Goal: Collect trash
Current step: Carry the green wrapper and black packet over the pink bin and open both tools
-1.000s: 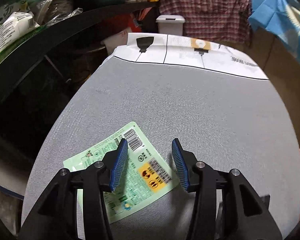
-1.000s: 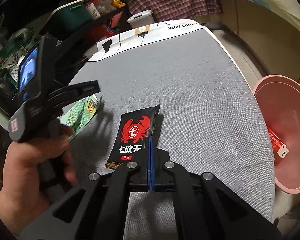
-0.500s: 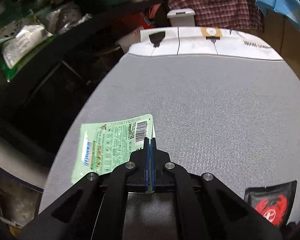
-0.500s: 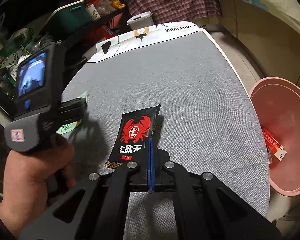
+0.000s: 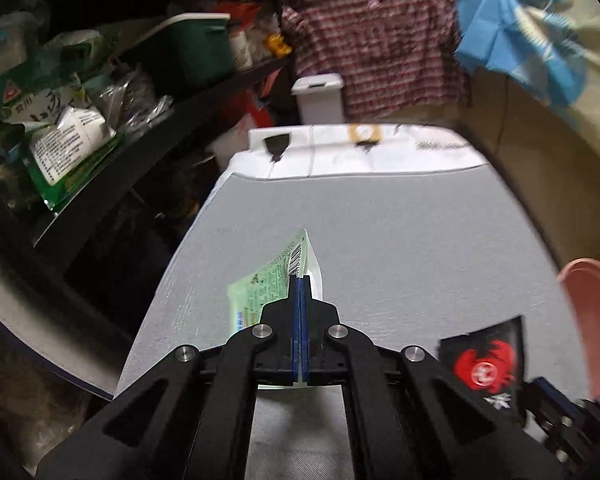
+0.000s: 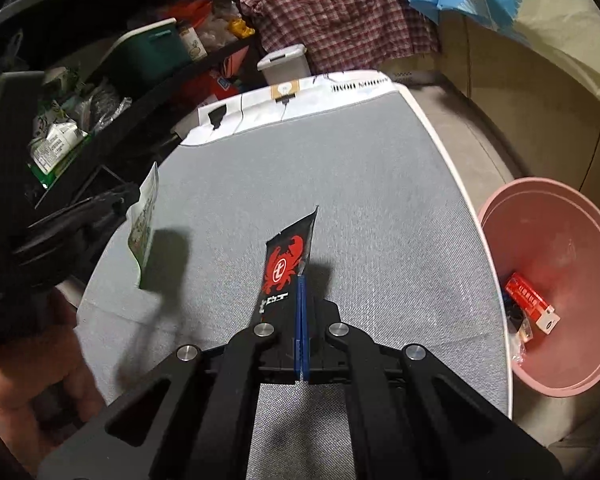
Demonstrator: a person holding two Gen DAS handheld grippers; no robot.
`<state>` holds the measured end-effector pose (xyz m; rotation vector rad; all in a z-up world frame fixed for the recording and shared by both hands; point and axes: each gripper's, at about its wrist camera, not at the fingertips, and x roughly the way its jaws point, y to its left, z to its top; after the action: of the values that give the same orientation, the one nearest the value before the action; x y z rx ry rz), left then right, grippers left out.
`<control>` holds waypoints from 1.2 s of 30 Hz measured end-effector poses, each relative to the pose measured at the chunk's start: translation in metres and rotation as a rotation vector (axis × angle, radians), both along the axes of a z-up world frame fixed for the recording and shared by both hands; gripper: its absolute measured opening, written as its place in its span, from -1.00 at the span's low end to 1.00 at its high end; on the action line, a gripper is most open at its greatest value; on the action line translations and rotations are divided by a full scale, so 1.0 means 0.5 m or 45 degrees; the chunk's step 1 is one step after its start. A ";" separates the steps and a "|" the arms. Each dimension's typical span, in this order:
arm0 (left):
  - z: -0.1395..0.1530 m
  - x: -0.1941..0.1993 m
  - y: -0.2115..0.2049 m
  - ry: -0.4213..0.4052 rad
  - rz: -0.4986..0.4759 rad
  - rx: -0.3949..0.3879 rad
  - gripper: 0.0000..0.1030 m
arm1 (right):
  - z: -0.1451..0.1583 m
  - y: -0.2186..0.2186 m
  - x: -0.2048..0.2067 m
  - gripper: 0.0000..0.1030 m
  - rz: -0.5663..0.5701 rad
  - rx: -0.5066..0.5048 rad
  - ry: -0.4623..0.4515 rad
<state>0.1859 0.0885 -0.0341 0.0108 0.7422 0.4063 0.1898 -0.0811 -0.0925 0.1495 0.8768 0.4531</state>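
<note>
Two wrist views, each looking forward along its own fingers.
Both look close down over the grey table point(image 5: 400, 240); each shows the black packet point(image 6: 288, 264).

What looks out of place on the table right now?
Nothing stands out. The left gripper holds the green wrapper and the right gripper holds the black crab wrapper, both lifted off the table; the pink bin stands upright beside it.

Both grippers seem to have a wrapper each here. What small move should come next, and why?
Probably carry the right gripper rightward over the pink basin. It is shut on the black crab wrapper, which looks lifted off the grey table, and the basin beside the table's right edge already holds a red packet. The left gripper, shut on the green wrapper, can follow.
</note>
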 end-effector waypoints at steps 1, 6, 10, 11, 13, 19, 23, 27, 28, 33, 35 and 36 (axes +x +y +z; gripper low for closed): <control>0.011 -0.007 -0.003 -0.015 -0.029 -0.034 -1.00 | 0.006 -0.003 -0.002 -1.00 -0.002 0.004 -0.010; 0.047 -0.028 -0.015 -0.073 -0.143 -0.140 -1.00 | 0.036 -0.017 -0.006 -1.00 -0.014 0.020 -0.048; 0.073 -0.041 -0.024 -0.120 -0.212 -0.192 -1.00 | 0.059 -0.033 -0.010 -1.00 -0.020 0.030 -0.073; 0.079 -0.044 -0.025 -0.130 -0.227 -0.205 -1.00 | 0.067 -0.037 -0.012 -1.00 -0.021 0.029 -0.085; 0.092 -0.050 -0.028 -0.154 -0.269 -0.244 -1.00 | 0.079 -0.043 -0.015 -1.00 -0.021 0.024 -0.102; 0.120 -0.058 -0.052 -0.199 -0.389 -0.336 -1.00 | 0.137 -0.081 -0.019 -1.00 -0.036 0.007 -0.153; 0.125 -0.055 -0.082 -0.201 -0.449 -0.359 -1.00 | 0.176 -0.127 -0.010 -1.00 -0.085 0.007 -0.168; 0.129 -0.043 -0.124 -0.197 -0.511 -0.379 -1.00 | 0.211 -0.191 0.005 -1.00 -0.134 -0.018 -0.184; 0.130 -0.043 -0.133 -0.197 -0.526 -0.380 -1.00 | 0.218 -0.204 0.009 -1.00 -0.143 -0.023 -0.186; 0.133 -0.031 -0.196 -0.199 -0.629 -0.415 -1.00 | 0.243 -0.290 0.028 -1.00 -0.206 -0.067 -0.201; 0.134 -0.027 -0.222 -0.205 -0.675 -0.431 -1.00 | 0.246 -0.324 0.035 -1.00 -0.234 -0.094 -0.202; 0.135 -0.026 -0.234 -0.207 -0.695 -0.438 -1.00 | 0.243 -0.345 0.040 -1.00 -0.248 -0.107 -0.193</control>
<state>0.1731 -0.0284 0.0333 -0.1388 0.6107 -0.2407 0.2100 -0.2534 0.0291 0.1206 0.7230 0.2418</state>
